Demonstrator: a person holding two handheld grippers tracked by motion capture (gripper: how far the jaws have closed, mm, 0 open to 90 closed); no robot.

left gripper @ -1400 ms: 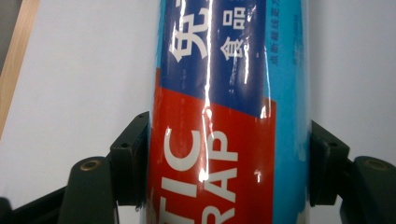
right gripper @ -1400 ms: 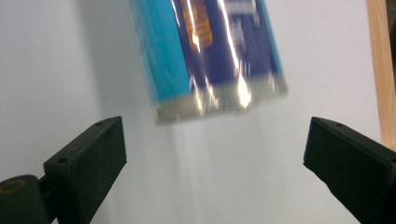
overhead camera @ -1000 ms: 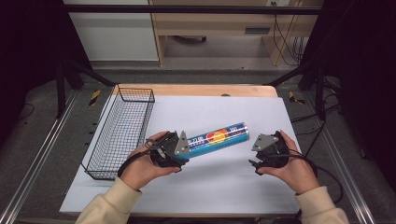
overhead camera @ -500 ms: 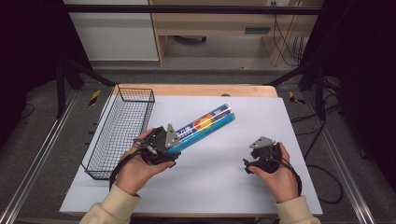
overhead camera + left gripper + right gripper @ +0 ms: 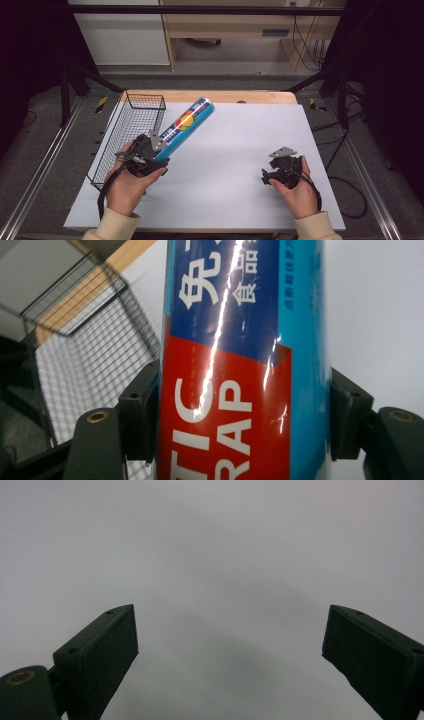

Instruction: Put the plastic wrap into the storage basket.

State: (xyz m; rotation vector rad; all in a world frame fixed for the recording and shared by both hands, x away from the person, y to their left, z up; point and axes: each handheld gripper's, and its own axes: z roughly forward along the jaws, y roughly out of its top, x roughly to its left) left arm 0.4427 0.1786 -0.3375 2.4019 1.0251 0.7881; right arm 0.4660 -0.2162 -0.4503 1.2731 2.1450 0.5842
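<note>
A blue tube of plastic wrap [image 5: 186,124] with a red and orange label is held above the white table top [image 5: 240,135], slanting up and away toward the far right. My left gripper [image 5: 159,151] is shut on its near end, beside the wire basket [image 5: 145,96]. In the left gripper view the black pads [image 5: 142,415] press both sides of the tube [image 5: 240,365]. My right gripper [image 5: 268,175] rests low over the near right of the table. Its jaws have just opened a little wider, and nothing is between them [image 5: 230,645].
The black wire basket stands along the table's left edge, and its mesh [image 5: 90,355] shows just left of the tube. A wooden strip [image 5: 225,96] runs along the table's far edge. Black frame legs and cables stand on the floor at both sides.
My left hand has carried the tube left toward the basket, and the tube's far end has swung up and away. My right hand has drawn back toward the person and sunk lower.
</note>
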